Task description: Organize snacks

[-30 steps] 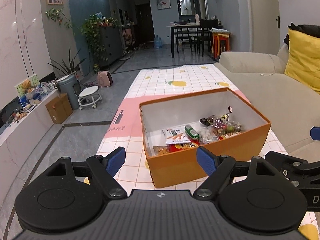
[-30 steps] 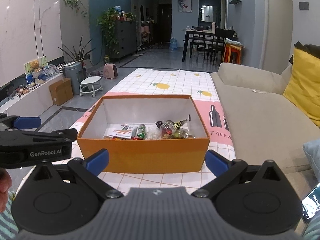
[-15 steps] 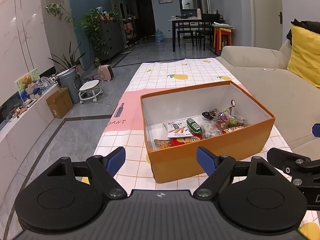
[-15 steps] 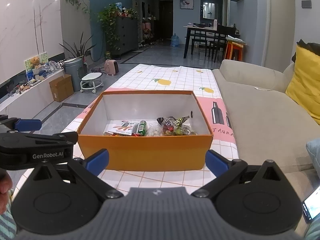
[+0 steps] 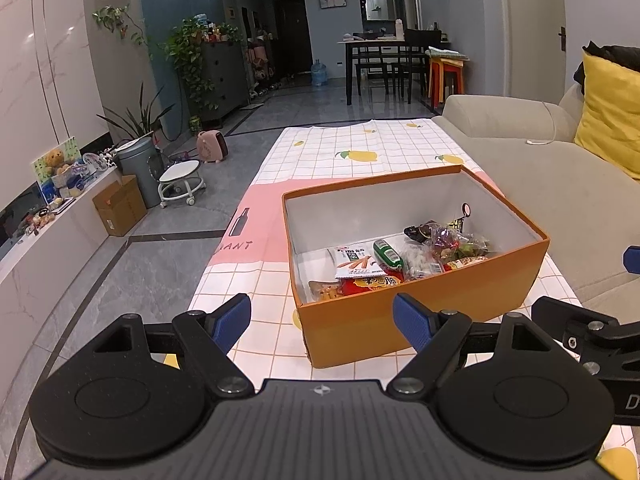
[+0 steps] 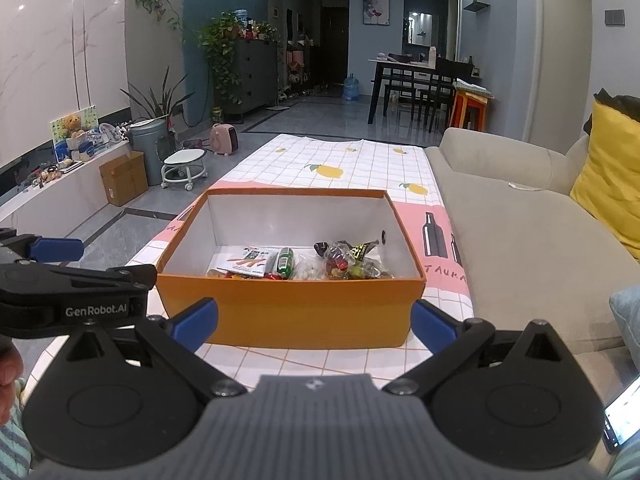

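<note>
Hovering before snack box (image 6: 288,312), both claws spread.

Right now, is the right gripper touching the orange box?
Apart. In the right wrist view the right gripper is open and empty, its blue fingers short of the orange box, with tablecloth visible between.

Matt orange cardboard box (image 6: 288,312) holds glossy plastic snack packets (image 6: 304,266). Checked tablecloth (image 6: 344,168) looks smooth; sofa (image 6: 532,232) is matt beige cloth; floor (image 5: 132,264) is polished stone.

beige sofa (image 5: 560,184), yellow cushion (image 5: 610,112), checked tablecloth (image 5: 360,152), cardboard carton (image 5: 120,204)
</note>
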A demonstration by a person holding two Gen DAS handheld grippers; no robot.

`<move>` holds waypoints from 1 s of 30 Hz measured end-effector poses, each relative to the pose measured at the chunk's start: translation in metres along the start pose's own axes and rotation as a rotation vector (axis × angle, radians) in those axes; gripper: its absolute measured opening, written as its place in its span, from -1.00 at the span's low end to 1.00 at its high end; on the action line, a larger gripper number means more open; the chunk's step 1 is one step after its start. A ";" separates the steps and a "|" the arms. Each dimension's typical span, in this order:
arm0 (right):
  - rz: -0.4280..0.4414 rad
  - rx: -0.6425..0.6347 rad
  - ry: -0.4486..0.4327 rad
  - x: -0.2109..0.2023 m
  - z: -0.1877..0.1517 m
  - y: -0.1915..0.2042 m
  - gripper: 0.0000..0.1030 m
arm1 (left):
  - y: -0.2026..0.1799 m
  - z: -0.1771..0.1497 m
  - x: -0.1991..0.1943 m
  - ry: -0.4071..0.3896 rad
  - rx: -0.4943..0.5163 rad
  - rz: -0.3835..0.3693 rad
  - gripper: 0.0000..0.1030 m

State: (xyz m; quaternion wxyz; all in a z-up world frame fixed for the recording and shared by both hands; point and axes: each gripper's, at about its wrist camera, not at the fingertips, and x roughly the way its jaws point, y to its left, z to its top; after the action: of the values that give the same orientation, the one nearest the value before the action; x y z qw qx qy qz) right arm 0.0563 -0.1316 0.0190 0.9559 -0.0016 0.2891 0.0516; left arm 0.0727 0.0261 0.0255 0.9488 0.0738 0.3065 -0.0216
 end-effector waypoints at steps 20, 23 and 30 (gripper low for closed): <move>-0.001 -0.010 0.000 -0.001 0.001 0.002 0.93 | -0.001 0.001 -0.002 -0.001 -0.002 0.000 0.83; -0.001 -0.012 0.003 0.000 0.002 0.002 0.93 | -0.001 0.001 -0.002 -0.001 -0.003 0.000 0.83; -0.002 -0.004 0.009 0.001 0.003 0.000 0.93 | -0.001 0.001 -0.002 -0.001 -0.003 0.000 0.83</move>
State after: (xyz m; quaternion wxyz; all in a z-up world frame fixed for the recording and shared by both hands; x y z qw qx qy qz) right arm 0.0590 -0.1312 0.0210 0.9547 -0.0041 0.2932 0.0512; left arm 0.0717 0.0255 0.0273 0.9491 0.0722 0.3059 -0.0211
